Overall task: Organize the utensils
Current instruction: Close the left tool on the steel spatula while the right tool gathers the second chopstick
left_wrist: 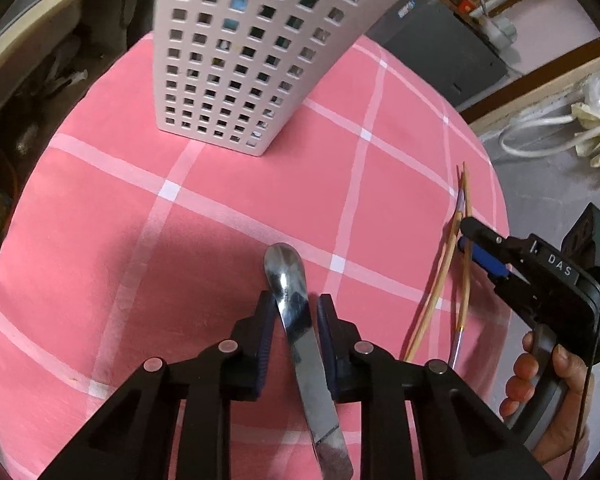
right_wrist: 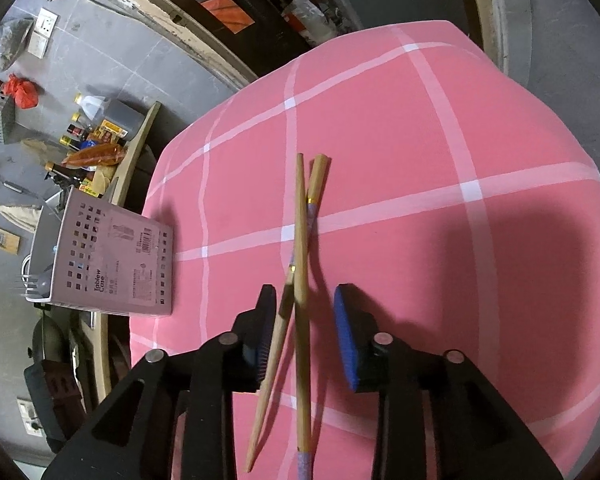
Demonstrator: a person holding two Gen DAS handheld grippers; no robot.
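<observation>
A steel spoon (left_wrist: 286,280) lies on the pink checked tablecloth (left_wrist: 220,220), bowl pointing away, between the fingers of my left gripper (left_wrist: 296,306). The left pad touches the spoon's edge and a thin gap shows at the right pad, so the gripper is open. Two crossed wooden chopsticks (right_wrist: 300,220) lie between the pads of my right gripper (right_wrist: 302,300), which is open and presses on neither stick. The left wrist view shows the chopsticks (left_wrist: 464,188) and the right gripper (left_wrist: 466,238) near the cloth's right edge. The perforated pink utensil holder (left_wrist: 240,60) stands at the far side.
The holder (right_wrist: 116,260) sits near the table's edge and has a fork and a spoon inside. A hand (left_wrist: 540,380) grips the right tool's handle. Past the table edge lie a grey floor, bottles on a shelf (right_wrist: 92,140) and white cables (left_wrist: 540,132).
</observation>
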